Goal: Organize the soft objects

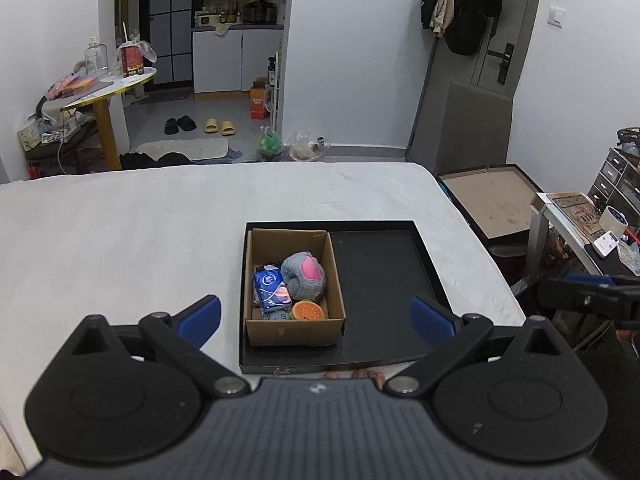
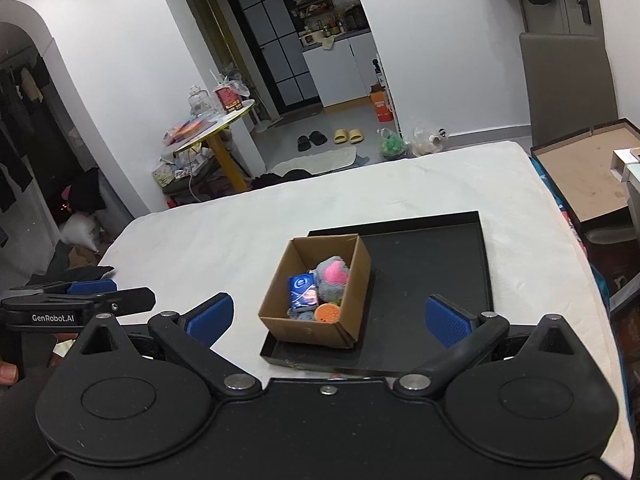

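Seemingly nearly done: the gray plush (image 1: 303, 276), blue packet (image 1: 270, 289) and orange toy (image 1: 307, 311) sit inside the cardboard box (image 1: 294, 332); left gripper (image 1: 318, 318) and right gripper (image 2: 330, 316) gape empty before it.

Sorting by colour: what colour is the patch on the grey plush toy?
Pink, on the grey plush toy; clearest in the left wrist view.

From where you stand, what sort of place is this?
Probably a small lived-in flat: a kitchenette through the doorway, slippers on the floor, coats hung by the door, and a white-covered bed.
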Demonstrator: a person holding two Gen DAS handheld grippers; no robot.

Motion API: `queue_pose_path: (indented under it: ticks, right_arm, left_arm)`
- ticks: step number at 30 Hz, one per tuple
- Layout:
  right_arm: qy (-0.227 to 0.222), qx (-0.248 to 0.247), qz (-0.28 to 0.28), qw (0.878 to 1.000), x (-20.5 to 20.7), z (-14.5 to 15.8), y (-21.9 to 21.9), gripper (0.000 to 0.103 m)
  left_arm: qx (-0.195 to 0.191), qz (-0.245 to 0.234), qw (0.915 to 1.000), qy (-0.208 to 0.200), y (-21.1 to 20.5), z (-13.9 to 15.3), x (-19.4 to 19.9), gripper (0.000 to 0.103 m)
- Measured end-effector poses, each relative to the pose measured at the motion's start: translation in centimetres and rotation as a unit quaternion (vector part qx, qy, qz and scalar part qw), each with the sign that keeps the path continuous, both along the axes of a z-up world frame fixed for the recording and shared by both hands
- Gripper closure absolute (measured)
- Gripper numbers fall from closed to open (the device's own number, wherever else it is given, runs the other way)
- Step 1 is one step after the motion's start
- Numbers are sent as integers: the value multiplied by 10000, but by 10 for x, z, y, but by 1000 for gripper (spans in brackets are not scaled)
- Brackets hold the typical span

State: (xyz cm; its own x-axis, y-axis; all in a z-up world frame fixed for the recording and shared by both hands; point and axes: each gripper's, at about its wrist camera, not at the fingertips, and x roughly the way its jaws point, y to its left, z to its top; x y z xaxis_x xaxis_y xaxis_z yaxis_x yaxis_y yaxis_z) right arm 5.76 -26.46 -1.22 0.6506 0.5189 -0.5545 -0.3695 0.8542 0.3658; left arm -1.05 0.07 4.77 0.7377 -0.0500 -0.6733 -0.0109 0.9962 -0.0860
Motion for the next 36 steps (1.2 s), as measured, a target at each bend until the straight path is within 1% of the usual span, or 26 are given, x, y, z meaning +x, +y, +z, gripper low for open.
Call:
queue_pose_path:
  ticks: [11,14,19,23,29,36]
  right_arm:
    - [-39,-193,202,9996,-21,7,26,0]
    - [12,-158,146,9998,-23,7,26,0]
    - [33,-203,69,9998,-23,7,23,0]
    - [53,-203,89,9997,-24,8,22,0]
    - [37,-253,155,9996,-24,11,26,0]
    - [37,-254,166,9995,-24,10,27,0]
  left_arm:
    - [16,17,10000,-69,3,8,-18,2]
    - [30,-35,9999,-113,-1,9,-22,2]
    - [-17,24,9999,-100,-3,7,-23,2]
    - [35,38,9999,-119,-3,8,-24,2]
    - [-46,68,9999,-79,2,7,-25,2]
    - [-51,119,9999,-87,3,8,-27,2]
